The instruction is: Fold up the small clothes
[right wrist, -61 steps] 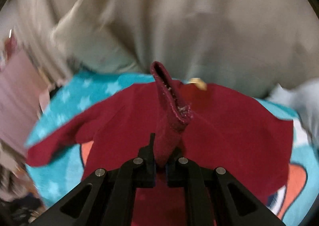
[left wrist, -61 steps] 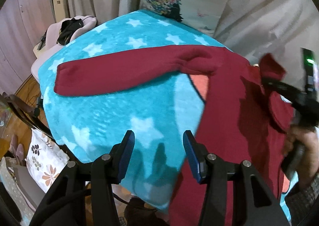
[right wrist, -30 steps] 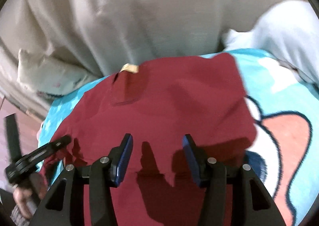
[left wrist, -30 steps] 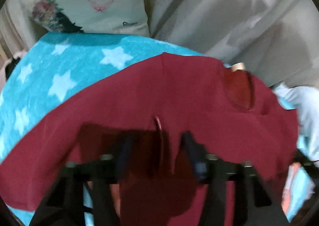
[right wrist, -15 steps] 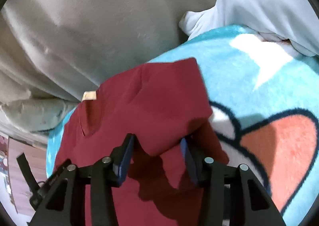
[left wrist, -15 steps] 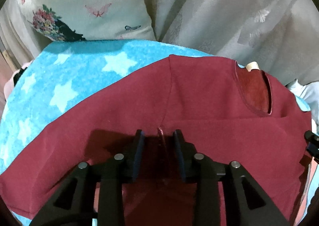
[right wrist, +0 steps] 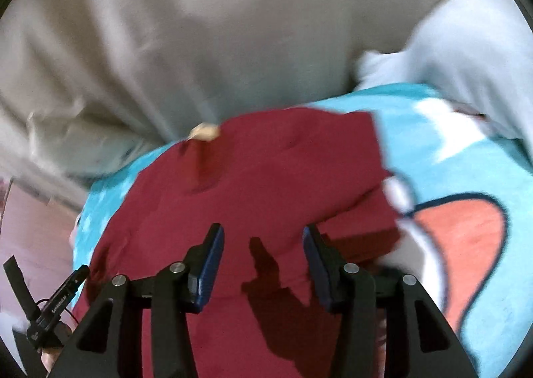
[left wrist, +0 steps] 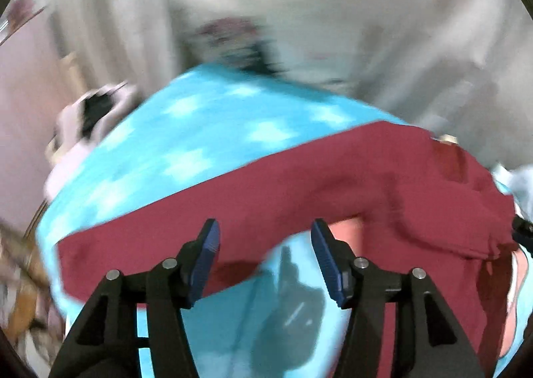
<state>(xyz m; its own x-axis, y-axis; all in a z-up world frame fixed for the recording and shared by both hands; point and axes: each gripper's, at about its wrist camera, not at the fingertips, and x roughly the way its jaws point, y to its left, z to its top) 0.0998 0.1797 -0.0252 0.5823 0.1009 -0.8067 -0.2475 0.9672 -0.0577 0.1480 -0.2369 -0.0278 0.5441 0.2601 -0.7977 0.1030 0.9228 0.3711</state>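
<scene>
- My left gripper (left wrist: 263, 251) is opening, nothing between its pads. It hangs over the blanket (left wrist: 186, 151), just at the near edge of the long sleeve (left wrist: 206, 221).
- My right gripper (right wrist: 263, 254) is also opening a little, about half wide, empty. It hangs over the shirt's (right wrist: 266, 184) body with no cloth pinched.
- Landmark, the shirt: the dark red shirt lies flat on the starry blue blanket. Its collar tag (right wrist: 204, 132) is at the far edge, toward the grey cover (right wrist: 166, 44) behind it.
- Off the shirt's left side the long sleeve stretches out flat over the stars. On the shirt's right side the sleeve looks already folded in over the body, with a double layer showing at that edge.
- Step in hand, as I judge it: between folds, both grippers free, with the left sleeve the next part to bring in.
- Next move calls for my left gripper to come down on the sleeve near its cuff (left wrist: 76, 254), pinch one layer only, and carry it across onto the shirt's body. The right one may need to pin the body so it does not slide on the fleece.
- The left view is blurred, so I cannot tell the cuff's exact lie.
- Containers: none in view. The pale blue cloth (right wrist: 466, 44) right of the shirt lies loose, in nothing.
</scene>
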